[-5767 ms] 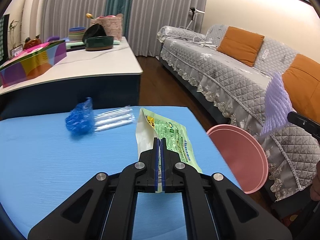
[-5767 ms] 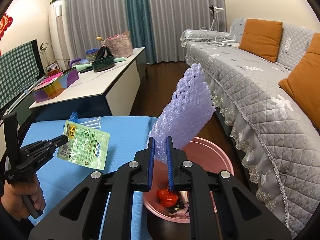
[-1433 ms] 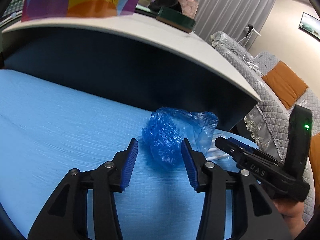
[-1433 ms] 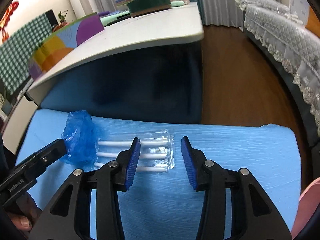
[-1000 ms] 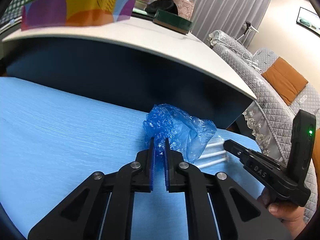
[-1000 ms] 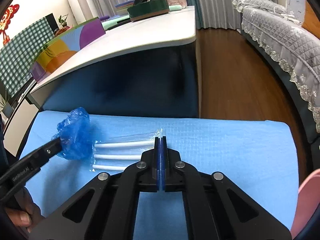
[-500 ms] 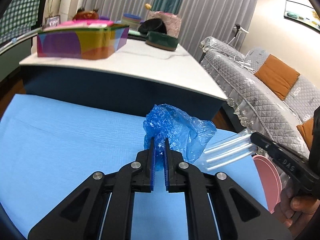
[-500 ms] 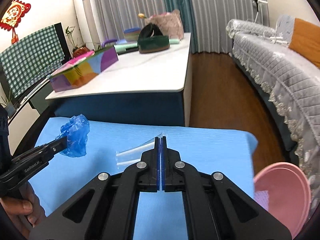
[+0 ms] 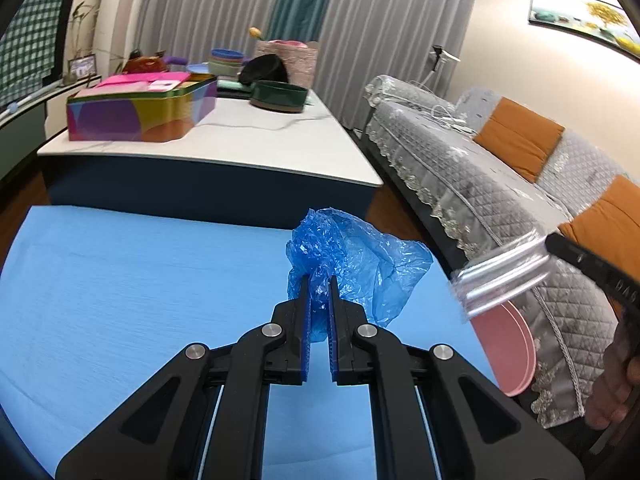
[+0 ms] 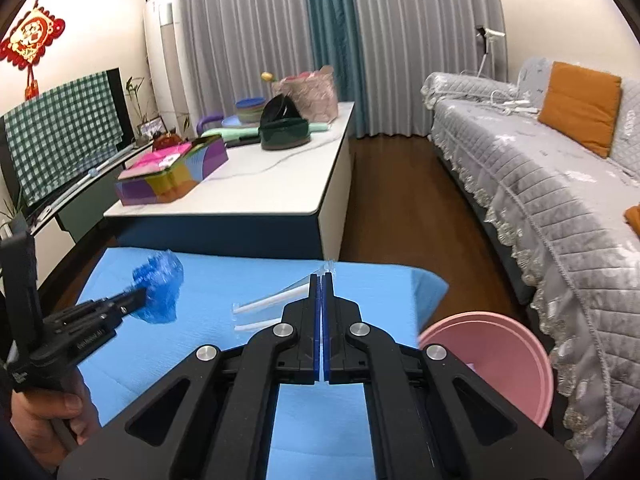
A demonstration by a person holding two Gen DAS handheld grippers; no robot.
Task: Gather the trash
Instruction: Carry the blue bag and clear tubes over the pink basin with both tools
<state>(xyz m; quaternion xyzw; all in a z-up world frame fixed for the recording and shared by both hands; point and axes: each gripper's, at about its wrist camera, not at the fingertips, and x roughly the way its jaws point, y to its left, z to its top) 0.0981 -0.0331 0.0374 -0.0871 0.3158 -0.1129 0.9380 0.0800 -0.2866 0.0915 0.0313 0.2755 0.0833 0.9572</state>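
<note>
My left gripper (image 9: 319,280) is shut on a crumpled blue plastic bag (image 9: 352,258), held up above the blue tablecloth (image 9: 120,280). The same blue plastic bag (image 10: 158,286) shows at the left in the right wrist view, pinched by the left gripper (image 10: 140,294). My right gripper (image 10: 322,276) is shut on a clear packet of white straws (image 10: 272,304), lifted off the cloth. That clear packet (image 9: 500,276) appears blurred at the right of the left wrist view. A pink bin (image 10: 492,360) stands on the floor off the table's right edge.
A white-topped low table (image 10: 256,196) behind carries a multicoloured box (image 10: 172,176), a dark green bowl (image 10: 284,132) and a pink basket (image 10: 308,94). A grey quilted sofa (image 10: 560,200) with orange cushions runs along the right. Wooden floor lies between them.
Both grippers closed on their items, the left on the blue bag and the right on the straw packet, then lifted them off the cloth and pulled back toward the pink bin's side.
</note>
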